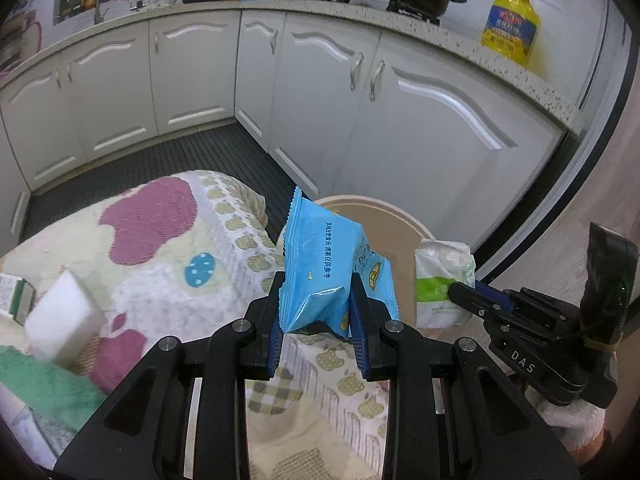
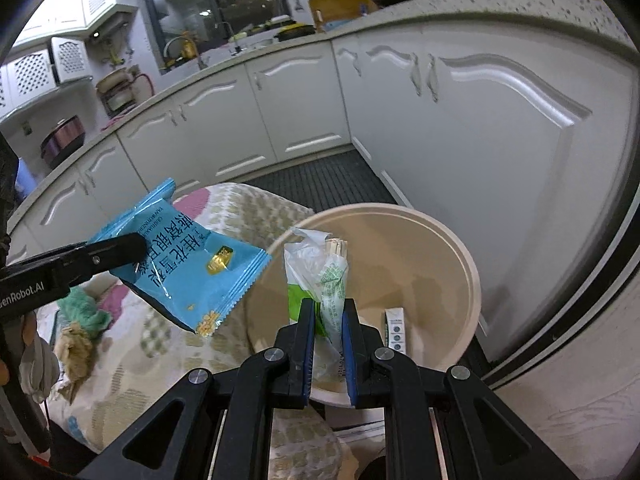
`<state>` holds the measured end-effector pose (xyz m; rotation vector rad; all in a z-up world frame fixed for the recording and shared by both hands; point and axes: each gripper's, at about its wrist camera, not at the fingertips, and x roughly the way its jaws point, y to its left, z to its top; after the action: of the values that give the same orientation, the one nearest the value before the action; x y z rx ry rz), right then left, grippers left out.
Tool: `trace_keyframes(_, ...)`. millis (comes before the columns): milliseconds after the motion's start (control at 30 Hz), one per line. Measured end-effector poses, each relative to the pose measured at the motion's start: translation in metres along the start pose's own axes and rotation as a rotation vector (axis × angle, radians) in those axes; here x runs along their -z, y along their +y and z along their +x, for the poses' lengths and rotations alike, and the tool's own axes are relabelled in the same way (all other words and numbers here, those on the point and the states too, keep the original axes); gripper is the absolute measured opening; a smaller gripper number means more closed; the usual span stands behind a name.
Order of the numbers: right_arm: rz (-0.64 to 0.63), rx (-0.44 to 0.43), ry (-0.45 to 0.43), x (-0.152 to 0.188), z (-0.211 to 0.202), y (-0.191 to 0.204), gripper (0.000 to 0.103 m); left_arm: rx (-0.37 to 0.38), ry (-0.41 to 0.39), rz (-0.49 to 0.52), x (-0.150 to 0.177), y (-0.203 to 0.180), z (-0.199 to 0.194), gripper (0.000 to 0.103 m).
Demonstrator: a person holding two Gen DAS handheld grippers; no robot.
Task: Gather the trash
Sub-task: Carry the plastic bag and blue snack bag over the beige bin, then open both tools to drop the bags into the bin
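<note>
Two bits of trash in hand, both feather-light, crinkly, slick film, so I pinch low on flat folds. Blue snack wrapper [image 1: 320,276] centre frame, clamped in my left tongs [image 1: 318,320]. White-green plastic wrapper [image 2: 326,280] with chopsticks, clamped in right tongs [image 2: 326,340], hanging over the beige bin [image 2: 460,248] beside the patterned table [image 1: 160,240].

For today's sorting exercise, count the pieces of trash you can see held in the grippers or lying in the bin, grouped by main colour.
Blue: 1, the snack wrapper in the left hand-held gripper
White and green: 1, the chopstick packet in the right hand-held gripper
White: 1, the small sachet in the bin
Total: 3
</note>
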<state>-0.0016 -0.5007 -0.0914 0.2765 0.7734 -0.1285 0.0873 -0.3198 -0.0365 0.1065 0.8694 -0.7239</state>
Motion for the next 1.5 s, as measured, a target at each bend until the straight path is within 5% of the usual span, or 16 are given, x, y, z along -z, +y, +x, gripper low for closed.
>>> trace_keyframes(533,0.044,0.062,0.098,0.007,0.043,-0.018,0.012,-0.028,0.092,-0.027,0.006,-0.009,0.063,0.027)
trace_keyframes(633,0.049,0.077,0.112,0.008,0.051,-0.021,0.015,-0.03,0.095,-0.028,0.006,-0.009,0.066,0.034)
trace_keyframes(900,0.069,0.079,0.124,0.01,0.055,-0.021,0.026,-0.013,0.093,-0.021,0.006,-0.011,0.058,0.049)
trace_keyframes(1500,0.015,0.055,0.068,0.004,0.02,0.013,0.041,-0.032,0.019,-0.014,0.01,-0.006,0.006,0.05)
